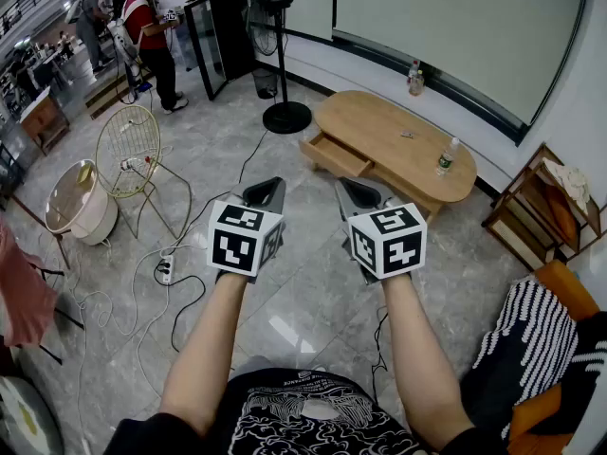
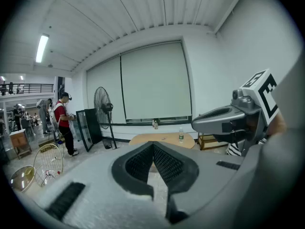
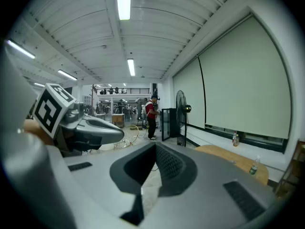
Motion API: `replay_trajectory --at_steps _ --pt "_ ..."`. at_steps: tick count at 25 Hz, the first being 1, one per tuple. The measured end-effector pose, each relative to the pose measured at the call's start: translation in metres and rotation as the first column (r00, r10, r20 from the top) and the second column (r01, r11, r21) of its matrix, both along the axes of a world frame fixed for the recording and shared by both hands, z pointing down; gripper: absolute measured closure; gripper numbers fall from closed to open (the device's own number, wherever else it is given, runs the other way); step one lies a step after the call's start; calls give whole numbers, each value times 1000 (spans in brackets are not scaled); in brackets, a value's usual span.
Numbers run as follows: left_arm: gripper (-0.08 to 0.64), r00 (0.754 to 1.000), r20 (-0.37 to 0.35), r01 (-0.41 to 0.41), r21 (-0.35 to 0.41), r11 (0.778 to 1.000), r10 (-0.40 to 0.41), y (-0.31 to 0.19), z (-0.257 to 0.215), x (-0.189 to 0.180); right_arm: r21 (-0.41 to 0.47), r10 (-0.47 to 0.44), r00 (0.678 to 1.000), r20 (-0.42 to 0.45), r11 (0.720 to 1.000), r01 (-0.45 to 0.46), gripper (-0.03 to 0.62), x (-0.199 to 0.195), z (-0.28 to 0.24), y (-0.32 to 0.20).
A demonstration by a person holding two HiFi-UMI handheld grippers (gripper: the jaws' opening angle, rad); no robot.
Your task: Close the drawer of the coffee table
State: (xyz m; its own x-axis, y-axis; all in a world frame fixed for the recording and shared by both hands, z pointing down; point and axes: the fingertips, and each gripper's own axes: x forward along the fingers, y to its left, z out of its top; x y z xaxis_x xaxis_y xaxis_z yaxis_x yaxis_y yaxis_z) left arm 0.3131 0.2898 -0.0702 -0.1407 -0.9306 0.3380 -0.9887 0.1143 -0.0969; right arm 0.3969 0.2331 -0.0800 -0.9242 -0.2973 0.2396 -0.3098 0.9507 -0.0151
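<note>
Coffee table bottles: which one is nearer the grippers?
The clear bottle at the right end of the coffee table, on its near edge, closest to the right gripper. The other bottle stands at the far edge, by the wall.

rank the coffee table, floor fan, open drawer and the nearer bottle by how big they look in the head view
1. coffee table
2. floor fan, tall but thin
3. open drawer
4. nearer bottle
The fan stands farther off and is cropped at the top, so its place over the drawer is unsure.

Grey left tool (image 1: 266, 189), right tool (image 1: 357, 189); black-white marker cubes (image 1: 245, 238)
</note>
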Motion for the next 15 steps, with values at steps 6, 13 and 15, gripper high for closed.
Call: replay_trajectory --at_steps 6,13,15 --pt "558 1000 6 -4 5 1000 4 1 2 8 3 -6 1000 2 1000 6 588 3 5 6" --pt "558 1000 12 -9 1 1000 9 -2 1 13 1 4 1000 10 1000 -4 540 6 6 3" --pt "558 1000 13 -8 -4 1000 8 -4 3 11 -3 3 1000 11 1000 -3 526 3 8 1"
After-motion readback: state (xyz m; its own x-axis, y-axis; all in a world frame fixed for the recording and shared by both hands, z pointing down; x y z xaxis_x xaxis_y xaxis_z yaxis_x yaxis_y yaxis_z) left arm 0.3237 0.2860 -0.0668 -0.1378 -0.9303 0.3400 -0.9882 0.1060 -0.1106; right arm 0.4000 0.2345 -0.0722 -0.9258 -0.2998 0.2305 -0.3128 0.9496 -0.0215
